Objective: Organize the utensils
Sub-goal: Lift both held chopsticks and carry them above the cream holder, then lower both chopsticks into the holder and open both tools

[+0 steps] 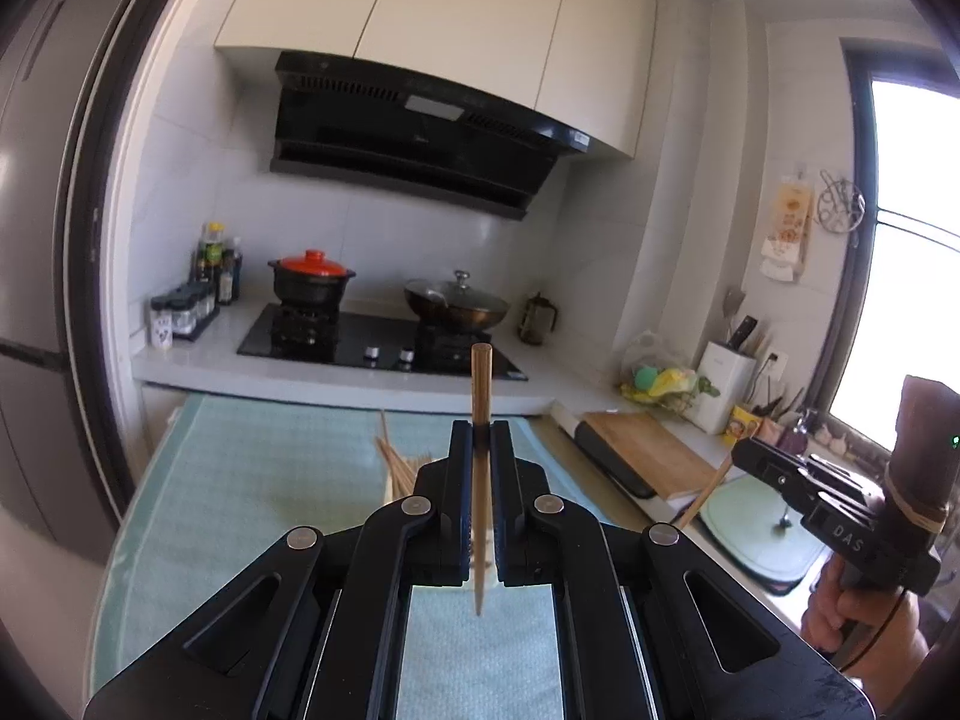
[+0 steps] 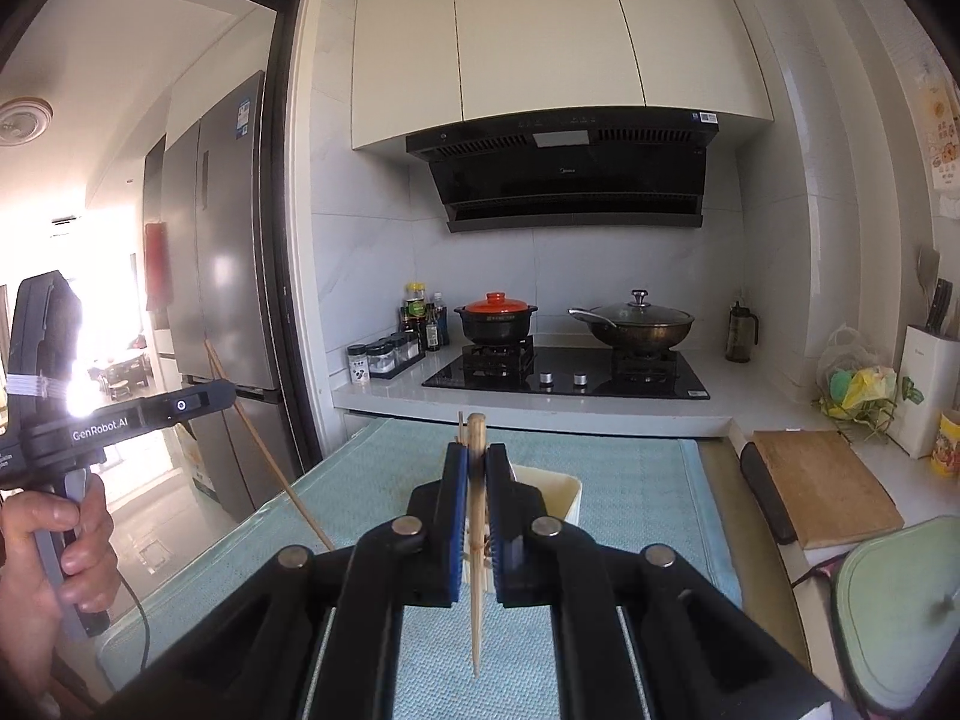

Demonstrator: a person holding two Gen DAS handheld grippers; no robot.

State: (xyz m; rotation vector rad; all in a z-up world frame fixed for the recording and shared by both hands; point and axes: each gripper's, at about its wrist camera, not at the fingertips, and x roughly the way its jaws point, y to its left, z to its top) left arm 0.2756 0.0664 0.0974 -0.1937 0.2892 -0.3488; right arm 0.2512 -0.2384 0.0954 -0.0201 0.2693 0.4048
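In the left wrist view my left gripper [image 1: 482, 427] is shut on a dark brown wooden chopstick [image 1: 482, 378] that stands nearly upright above a teal mat [image 1: 270, 480]. Behind the gripper several loose chopsticks [image 1: 396, 462] stick out of a cream holder, mostly hidden. In the right wrist view my right gripper [image 2: 474, 450] is shut on a paler chopstick [image 2: 477, 600], also upright, just in front of the cream holder [image 2: 552, 495]. Each view shows the other gripper off to the side, held by a hand: the right gripper [image 1: 741, 455] and the left gripper [image 2: 228, 391], each with a slanted chopstick.
Past the mat a white counter carries a black hob [image 2: 564, 375] with a red-lidded pot [image 2: 495, 318] and a wok [image 2: 639, 324]. A wooden cutting board [image 2: 822, 486] and a green lid [image 2: 900, 606] lie to the right. A grey fridge [image 2: 222, 276] stands on the left.
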